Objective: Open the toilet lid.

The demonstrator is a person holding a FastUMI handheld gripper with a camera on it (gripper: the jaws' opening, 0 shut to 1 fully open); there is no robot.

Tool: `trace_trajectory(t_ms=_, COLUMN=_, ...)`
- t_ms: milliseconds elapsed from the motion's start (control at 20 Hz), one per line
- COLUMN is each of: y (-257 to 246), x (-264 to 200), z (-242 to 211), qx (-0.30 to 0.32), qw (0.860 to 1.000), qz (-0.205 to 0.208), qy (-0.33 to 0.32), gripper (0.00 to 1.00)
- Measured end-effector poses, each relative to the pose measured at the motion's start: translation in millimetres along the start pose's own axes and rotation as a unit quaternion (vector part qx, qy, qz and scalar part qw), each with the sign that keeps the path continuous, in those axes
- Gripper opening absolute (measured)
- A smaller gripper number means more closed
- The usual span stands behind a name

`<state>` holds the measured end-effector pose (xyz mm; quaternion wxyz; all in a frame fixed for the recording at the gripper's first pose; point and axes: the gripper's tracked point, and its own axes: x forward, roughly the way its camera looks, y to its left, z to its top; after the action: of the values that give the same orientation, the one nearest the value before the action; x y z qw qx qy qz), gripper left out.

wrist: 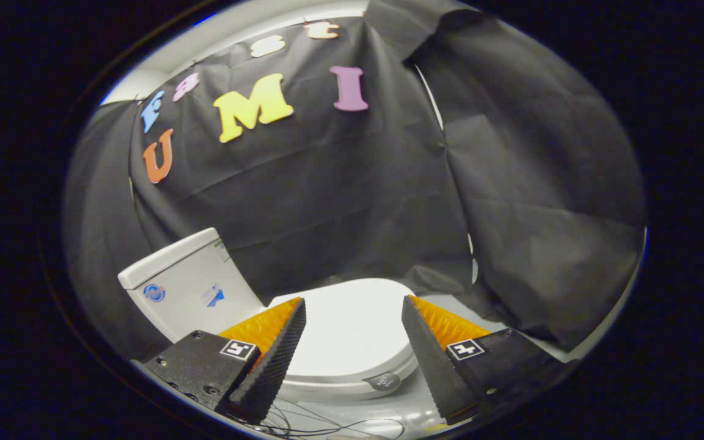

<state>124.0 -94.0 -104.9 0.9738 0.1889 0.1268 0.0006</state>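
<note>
We are hovering with the gripper point(353, 342) spread wide above a closed toilet lid point(346, 333), holding nothing.

The lid is lying flat in the lower centre of the frame, between and beyond our fingers, its long axis running from the cistern point(190, 284) at lower left toward its rounded front at centre right. We are risking a slip: the smooth lid edge could skid off the pads if we are hooking it too shallowly.
</note>
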Motion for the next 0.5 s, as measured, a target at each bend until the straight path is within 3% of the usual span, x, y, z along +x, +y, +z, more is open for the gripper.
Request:
trace_trajectory(t_ms=200, y=-46.8, x=26.9, z=-51.0, qx=0.076, qw=0.995, qz=-0.012, qy=0.068, gripper=1.00)
trace_trajectory(t_ms=500, y=-71.3, x=45.1, z=-133.2, qx=0.227, qw=0.958, qz=-0.003, qy=0.173, gripper=0.97)
